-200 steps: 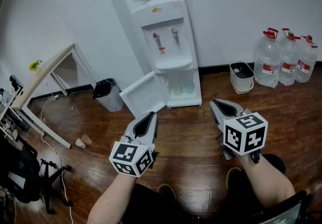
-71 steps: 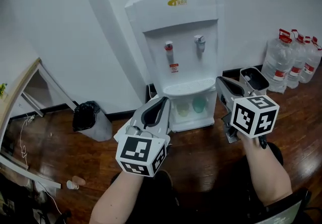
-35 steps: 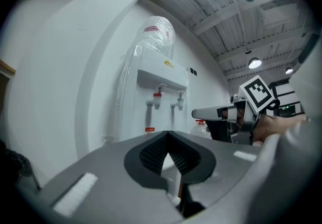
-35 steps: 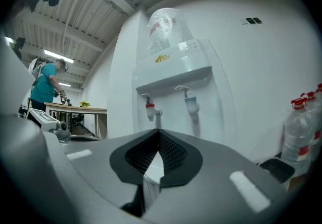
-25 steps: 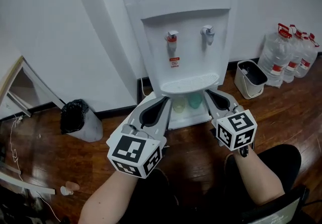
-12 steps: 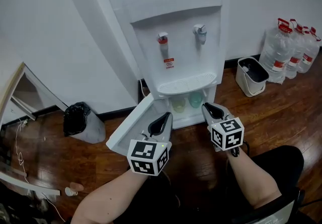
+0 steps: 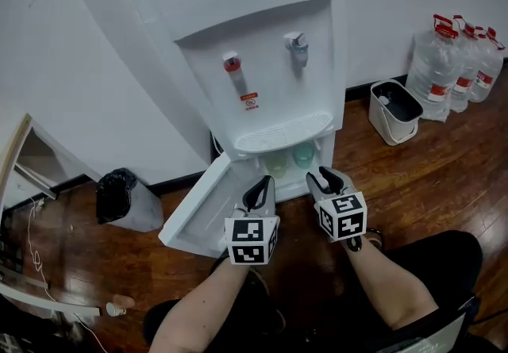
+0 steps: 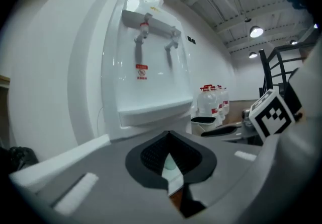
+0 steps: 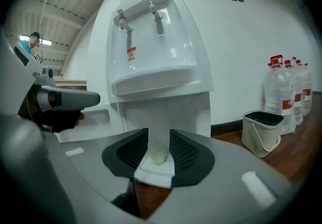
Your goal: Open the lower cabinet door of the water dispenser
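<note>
White plastic water dispenser (image 7: 262, 50) stands at 12 o'clock against the wall; its white lower cabinet door (image 7: 198, 216) is swung wide open toward 8 o'clock; a pale green cup (image 7: 277, 163) and a teal cup (image 7: 302, 155) stand inside the cabinet; left claw (image 7: 260, 183), near the door, is slightly parted and has just been opening, nothing between its jaws; right claw (image 7: 324, 177), at its 3 o'clock, is spread, also just opened, empty, facing the cabinet.

The left hand-held gripper (image 7: 261, 184) and right hand-held gripper (image 7: 324, 178) point forward side by side, jaws just opening, nothing between.
</note>
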A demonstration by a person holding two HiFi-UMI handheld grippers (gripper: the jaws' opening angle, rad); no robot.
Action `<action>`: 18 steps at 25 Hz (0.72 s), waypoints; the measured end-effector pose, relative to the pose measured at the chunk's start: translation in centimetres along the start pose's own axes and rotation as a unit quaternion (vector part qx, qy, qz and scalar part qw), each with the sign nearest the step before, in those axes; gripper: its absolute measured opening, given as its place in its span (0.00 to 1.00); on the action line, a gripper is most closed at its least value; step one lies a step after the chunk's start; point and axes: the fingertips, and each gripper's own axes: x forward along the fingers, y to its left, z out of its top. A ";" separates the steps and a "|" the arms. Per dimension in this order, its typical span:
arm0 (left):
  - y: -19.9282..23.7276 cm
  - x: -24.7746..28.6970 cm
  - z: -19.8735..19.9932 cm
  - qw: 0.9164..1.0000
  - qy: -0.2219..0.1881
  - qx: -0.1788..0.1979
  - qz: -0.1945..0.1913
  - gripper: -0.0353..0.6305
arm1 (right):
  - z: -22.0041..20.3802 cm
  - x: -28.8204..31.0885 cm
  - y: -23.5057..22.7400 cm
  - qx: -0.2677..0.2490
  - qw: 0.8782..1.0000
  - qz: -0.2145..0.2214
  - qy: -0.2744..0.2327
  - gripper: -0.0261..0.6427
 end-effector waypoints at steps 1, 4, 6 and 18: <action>-0.1 0.7 -1.3 1.000 0.008 -0.006 0.003 0.14 | -0.5 0.3 0.0 0.003 1.000 -0.002 0.004 0.25; -0.9 2.2 -5.2 0.999 0.035 -0.042 0.002 0.14 | -2.2 1.7 -0.6 0.005 1.000 -0.011 0.017 0.30; -1.3 3.0 -7.4 0.998 0.055 -0.039 -0.004 0.14 | -3.4 2.7 -1.0 0.002 1.000 -0.016 0.026 0.36; -0.2 6.4 -12.8 0.994 0.098 -0.041 -0.003 0.14 | -7.9 8.3 -3.2 0.065 0.994 -0.081 0.038 0.48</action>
